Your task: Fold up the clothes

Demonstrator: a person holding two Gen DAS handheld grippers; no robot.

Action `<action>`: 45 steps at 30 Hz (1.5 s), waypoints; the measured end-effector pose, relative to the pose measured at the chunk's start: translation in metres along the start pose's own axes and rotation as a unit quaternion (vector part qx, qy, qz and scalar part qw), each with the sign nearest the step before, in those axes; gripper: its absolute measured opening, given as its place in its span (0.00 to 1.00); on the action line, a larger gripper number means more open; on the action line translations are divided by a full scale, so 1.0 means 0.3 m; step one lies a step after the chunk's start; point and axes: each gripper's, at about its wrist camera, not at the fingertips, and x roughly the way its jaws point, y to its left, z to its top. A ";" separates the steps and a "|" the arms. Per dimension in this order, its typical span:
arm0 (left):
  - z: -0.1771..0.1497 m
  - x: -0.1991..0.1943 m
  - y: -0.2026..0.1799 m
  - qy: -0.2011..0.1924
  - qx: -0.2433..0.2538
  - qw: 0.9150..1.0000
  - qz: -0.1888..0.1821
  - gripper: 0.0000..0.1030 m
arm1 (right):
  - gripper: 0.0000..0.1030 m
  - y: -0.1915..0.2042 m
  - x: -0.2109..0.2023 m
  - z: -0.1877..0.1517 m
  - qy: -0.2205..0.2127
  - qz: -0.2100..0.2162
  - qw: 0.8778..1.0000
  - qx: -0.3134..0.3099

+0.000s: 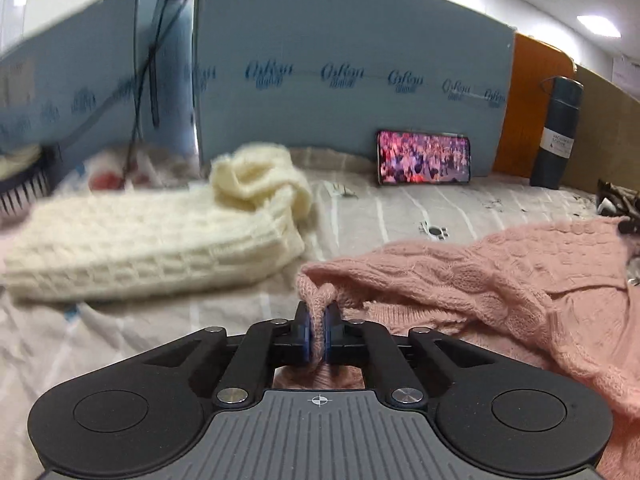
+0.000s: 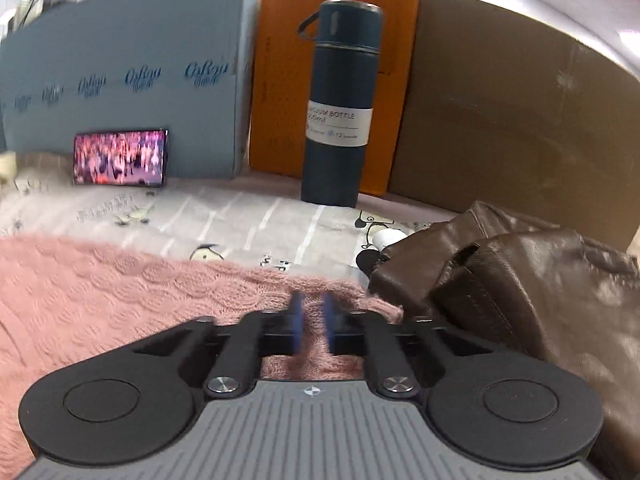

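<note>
Pink sweater (image 1: 500, 280) knit sits pinched in our left gripper (image 1: 319, 316), its jaws closed on a lifted edge, while the right gripper (image 2: 313, 316) shows blurred, slightly parted jaws over the sweater mid-surface; we should raise both edges evenly.

pink cable-knit sweater (image 1: 500, 276); cream waffle-knit sweater (image 1: 152, 248); brown leather jacket (image 2: 520, 280); dark teal bottle (image 2: 340, 100), white label; sheet (image 2: 240, 216) pale grey, white stripes, cartoon prints; gripper pads (image 1: 306, 330) blue.
</note>
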 end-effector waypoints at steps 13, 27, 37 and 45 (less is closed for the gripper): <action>0.010 -0.011 0.069 0.003 0.023 0.997 0.077 0.09 | 0.03 -0.011 0.063 0.114 -0.020 0.034 0.999 0.027; -0.017 0.018 0.075 0.014 0.019 0.997 0.071 0.07 | 0.59 0.017 0.141 0.023 0.055 0.083 0.995 0.018; 0.032 -0.067 0.065 -0.064 0.018 0.993 0.102 0.04 | 0.11 0.101 0.103 0.075 -0.028 0.070 0.995 -0.064; -0.011 0.039 0.075 0.015 0.036 0.992 0.117 0.12 | 0.65 0.074 0.156 0.084 0.006 0.001 0.996 -0.094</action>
